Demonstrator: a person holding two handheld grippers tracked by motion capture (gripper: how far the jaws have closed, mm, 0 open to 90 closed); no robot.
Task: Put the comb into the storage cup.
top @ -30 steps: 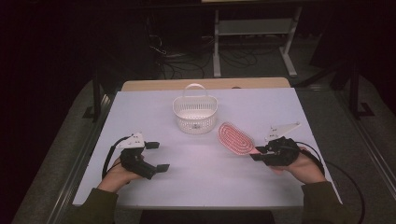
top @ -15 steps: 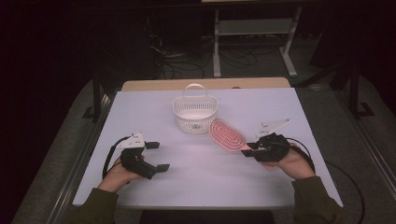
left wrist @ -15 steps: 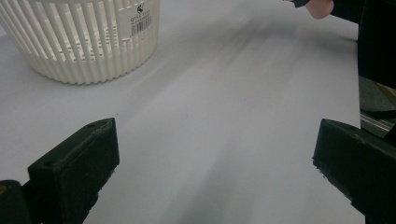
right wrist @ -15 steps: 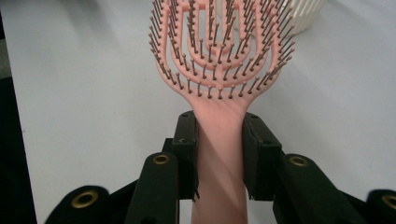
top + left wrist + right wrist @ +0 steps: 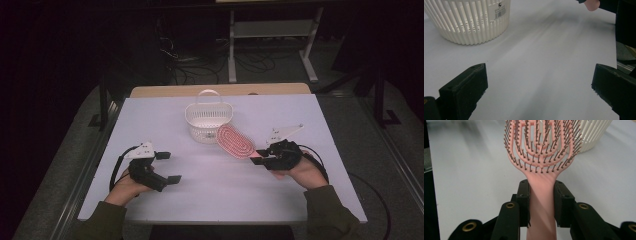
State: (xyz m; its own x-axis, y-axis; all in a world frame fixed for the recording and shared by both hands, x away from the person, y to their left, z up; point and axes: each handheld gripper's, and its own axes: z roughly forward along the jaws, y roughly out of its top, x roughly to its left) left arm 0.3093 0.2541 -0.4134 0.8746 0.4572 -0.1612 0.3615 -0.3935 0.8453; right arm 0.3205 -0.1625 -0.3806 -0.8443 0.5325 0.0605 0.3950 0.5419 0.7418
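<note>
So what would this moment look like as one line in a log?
right gripper: shut on pink hairbrush handle | brush head: beside white basket | left gripper: open, nothing held

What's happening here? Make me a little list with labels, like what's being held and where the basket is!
held thing: pink hairbrush, gripped by its handle
holder: right gripper, fingers pressed on both sides of the handle
brush head: beside the white basket, bristles facing up
left gripper: open, nothing in it, low over the table
basket: upright near the table's far middle, looks empty
</note>
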